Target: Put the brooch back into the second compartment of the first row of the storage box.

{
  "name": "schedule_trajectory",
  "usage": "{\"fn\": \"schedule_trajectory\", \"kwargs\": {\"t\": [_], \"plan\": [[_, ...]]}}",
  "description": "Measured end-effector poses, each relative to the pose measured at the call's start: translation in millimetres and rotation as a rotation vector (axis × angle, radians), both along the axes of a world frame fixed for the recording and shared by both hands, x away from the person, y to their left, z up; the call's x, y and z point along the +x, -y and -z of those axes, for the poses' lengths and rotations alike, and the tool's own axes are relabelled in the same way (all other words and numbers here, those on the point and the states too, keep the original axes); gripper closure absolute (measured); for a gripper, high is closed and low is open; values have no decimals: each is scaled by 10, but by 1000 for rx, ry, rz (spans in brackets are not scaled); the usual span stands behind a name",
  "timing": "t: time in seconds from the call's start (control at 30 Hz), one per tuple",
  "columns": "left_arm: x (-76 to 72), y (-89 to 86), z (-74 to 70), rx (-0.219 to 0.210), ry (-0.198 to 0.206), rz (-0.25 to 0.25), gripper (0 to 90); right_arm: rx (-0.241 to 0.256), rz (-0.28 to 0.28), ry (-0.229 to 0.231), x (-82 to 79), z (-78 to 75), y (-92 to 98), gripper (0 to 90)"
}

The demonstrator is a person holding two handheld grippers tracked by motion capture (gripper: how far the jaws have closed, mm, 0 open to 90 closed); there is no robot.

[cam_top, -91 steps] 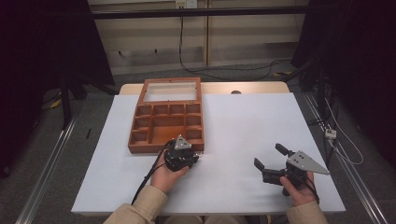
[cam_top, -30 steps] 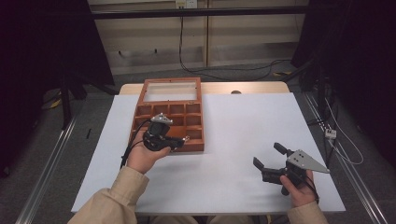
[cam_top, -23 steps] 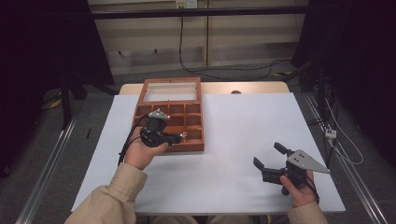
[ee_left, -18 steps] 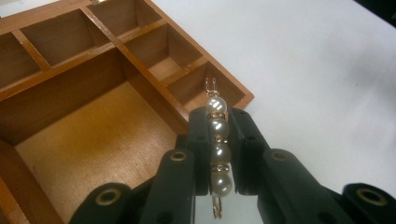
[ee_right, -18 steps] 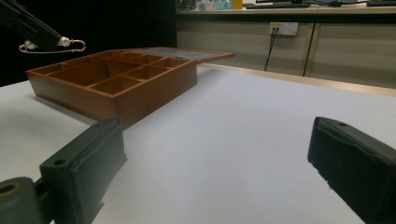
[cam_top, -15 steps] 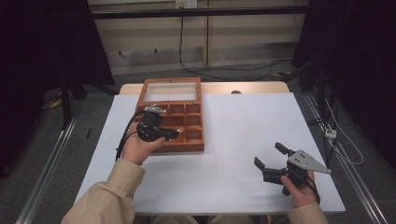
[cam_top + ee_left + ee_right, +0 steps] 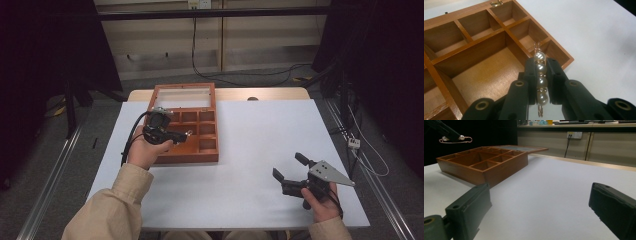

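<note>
Left gripper (image 7: 539,82), seen in its own view: the two black jaws are clamped on a gold-wire pin strung with four white pearl beads (image 7: 540,75). The pin lies lengthwise between the jaws; its topmost bead and looped wire tip project beyond the jaw tips, and its lower wire end hangs out behind them. Beneath and ahead of the jaws lies the open brown wooden compartment box (image 7: 471,45), its large compartment just below the jaw tips and smaller compartments beyond. In the high view the left gripper (image 7: 172,134) is above the box's (image 7: 210,150) left half, on the white tabletop (image 7: 260,135).

Right gripper (image 7: 290,172): the jaws stand wide apart, holding nothing, low over bare tabletop (image 7: 554,195), well apart from the box (image 7: 486,167), which lies far ahead and to the left of the jaws. The pin (image 7: 455,138) appears above the box.
</note>
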State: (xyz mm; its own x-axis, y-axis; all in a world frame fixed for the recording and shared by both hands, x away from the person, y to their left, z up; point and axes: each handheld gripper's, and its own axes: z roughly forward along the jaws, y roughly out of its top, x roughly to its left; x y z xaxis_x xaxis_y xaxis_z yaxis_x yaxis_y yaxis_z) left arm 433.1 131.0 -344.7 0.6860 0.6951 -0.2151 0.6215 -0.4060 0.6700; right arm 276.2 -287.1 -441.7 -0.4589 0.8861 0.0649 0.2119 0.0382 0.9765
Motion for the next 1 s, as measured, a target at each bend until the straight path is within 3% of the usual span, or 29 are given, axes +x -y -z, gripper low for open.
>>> {"fn": "schedule_trajectory", "kwargs": {"t": [1.0], "plan": [[197, -170, -109, 21, 22, -69, 802, -9, 2, -6, -6, 0, -11, 34]]}}
